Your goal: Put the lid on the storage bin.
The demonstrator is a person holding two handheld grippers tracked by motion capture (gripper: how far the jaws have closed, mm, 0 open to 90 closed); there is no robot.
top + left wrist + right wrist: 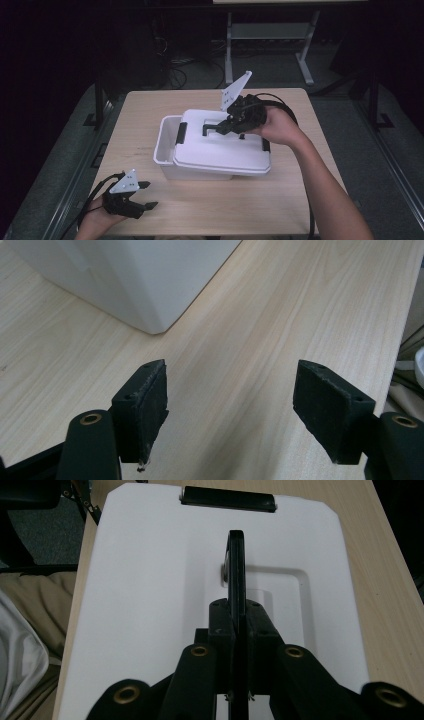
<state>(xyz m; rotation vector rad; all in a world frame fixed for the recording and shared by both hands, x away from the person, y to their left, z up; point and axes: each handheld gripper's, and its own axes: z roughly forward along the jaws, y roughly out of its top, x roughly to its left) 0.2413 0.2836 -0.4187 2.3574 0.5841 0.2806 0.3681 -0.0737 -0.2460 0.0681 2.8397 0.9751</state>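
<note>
Lid (220,150) of the white plastic bin (165,145) is what I'm working on: it sits askew on top of the bin near the middle of the table (280,200), slid toward my right so the bin's left end stands uncovered. My right gripper (222,128) has its jaws clamped tight on the lid's black handle (236,565), which stands up edge-on between the pads in the right gripper view; a black latch (227,499) shows at the lid's far end. I judge the lid to be light, stiff moulded plastic with a smooth, fairly slick top, so the raised handle is the sensible place to hold it. Gripped at one central point, the lid may tip or swing, so I'd keep it level. My left gripper (146,195) rests at the near left corner of the table, jaws spread wide with nothing between them, just bare wood and a corner of the bin ahead.
</note>
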